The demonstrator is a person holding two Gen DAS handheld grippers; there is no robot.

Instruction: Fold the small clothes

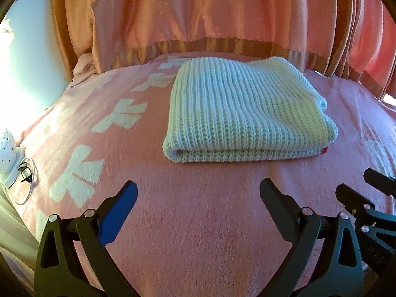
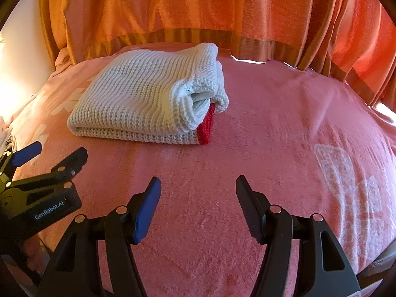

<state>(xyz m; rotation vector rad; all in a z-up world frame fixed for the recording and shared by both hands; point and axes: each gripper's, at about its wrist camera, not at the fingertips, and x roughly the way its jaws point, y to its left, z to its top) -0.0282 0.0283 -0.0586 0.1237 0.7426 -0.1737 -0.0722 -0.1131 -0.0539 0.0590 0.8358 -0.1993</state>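
A white ribbed knit garment (image 1: pixel 245 113) lies folded into a thick rectangle on the pink blanket (image 1: pixel 198 222). In the right wrist view the garment (image 2: pixel 141 99) shows its layered open end and a red knit edge (image 2: pixel 208 126) on the right side. My left gripper (image 1: pixel 198 193) is open and empty, a short way in front of the garment's near fold. My right gripper (image 2: pixel 198 185) is open and empty, in front of and to the right of the garment. Each gripper shows at the edge of the other's view: the right gripper (image 1: pixel 366 183) and the left gripper (image 2: pixel 59 153).
Orange curtains (image 1: pixel 198 12) hang close behind the bed's far edge. A white lamp-like object (image 1: pixel 7 156), a pair of glasses (image 1: pixel 26 173) and a cable lie at the left edge. The blanket (image 2: pixel 284 123) has white patterns at left and right.
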